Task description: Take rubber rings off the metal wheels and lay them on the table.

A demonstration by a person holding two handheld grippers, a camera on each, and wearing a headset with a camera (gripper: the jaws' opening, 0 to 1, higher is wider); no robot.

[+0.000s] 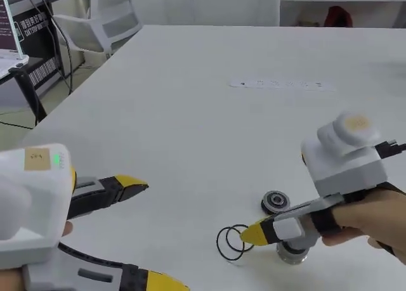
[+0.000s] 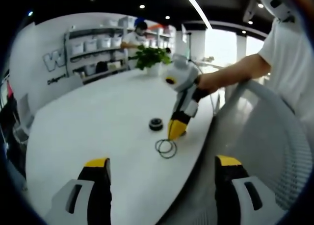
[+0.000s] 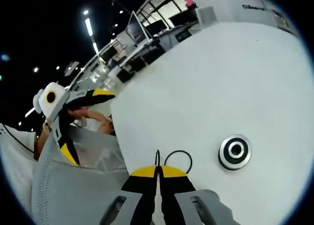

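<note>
Your right claw (image 1: pixel 254 232) is pressed together low over the near edge of the counter (image 1: pixel 190 113). In the right gripper view a thin black ring (image 3: pixel 158 159) seems pinched edge-on between its tips, with a second ring (image 3: pixel 178 151) lying just beside it. One wheel (image 1: pixel 276 202) sits a little beyond them, and a near wheel (image 1: pixel 292 253) is under your right hand. Your left claw (image 1: pixel 144 232) hangs spread wide, holding nothing. Lower the pinched ring until it lies flat. Then part the tips slowly so it neither springs nor clings, and keep it clear of both wheels.
</note>
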